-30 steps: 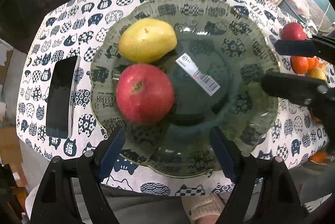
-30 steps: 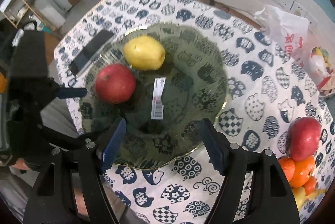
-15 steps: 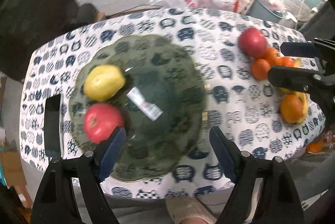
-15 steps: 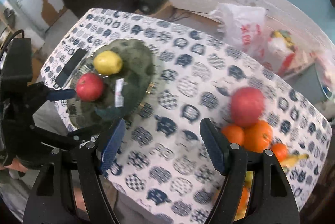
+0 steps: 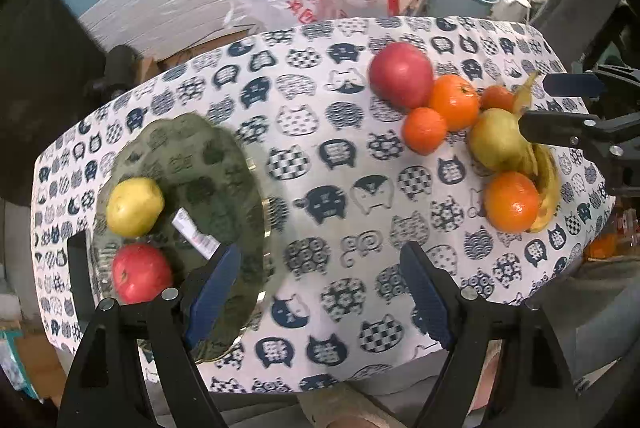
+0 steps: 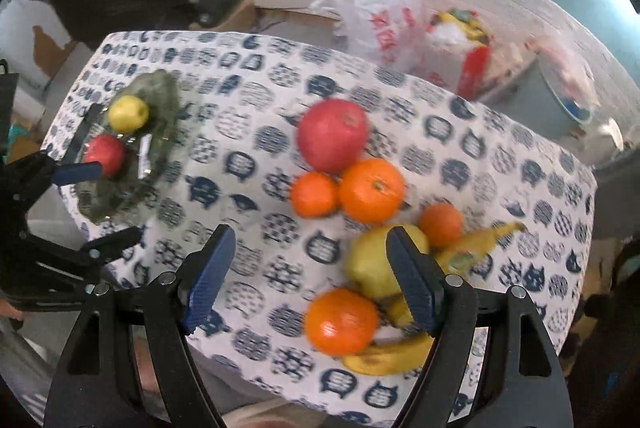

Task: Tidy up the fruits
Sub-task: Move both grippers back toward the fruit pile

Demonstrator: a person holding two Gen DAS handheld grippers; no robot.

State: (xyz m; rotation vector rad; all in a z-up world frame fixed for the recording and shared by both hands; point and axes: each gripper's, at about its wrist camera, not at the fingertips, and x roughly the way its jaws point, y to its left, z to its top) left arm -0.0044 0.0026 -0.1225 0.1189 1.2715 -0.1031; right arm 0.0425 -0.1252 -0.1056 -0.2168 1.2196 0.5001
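I take the green glass plate as my landmark. It sits at the left end of the table, on the cat-print tablecloth, and already carries 2 fruits: a yellow pear on its far-left part and a red apple on its near-left part, close together though I cannot confirm contact. I judge these as sorted, with the plate serving as the collection point.

The unsorted fruit lies well to the right of the plate, in 1 cluster on the bare cloth: a large red apple, 2 oranges touching it on the near side, a green pear, a further orange and bananas. Grouping them apart from the plate suggests a supply pile awaiting transfer.

My left gripper hovers above the cloth just right of the plate, jaws spread wide, holding and touching nothing. My right gripper hangs over the pile, far right of the plate, jaws equally spread and empty; its right finger overlaps the green pear in view, but I cannot confirm contact. I judge the next pick is from this pile.
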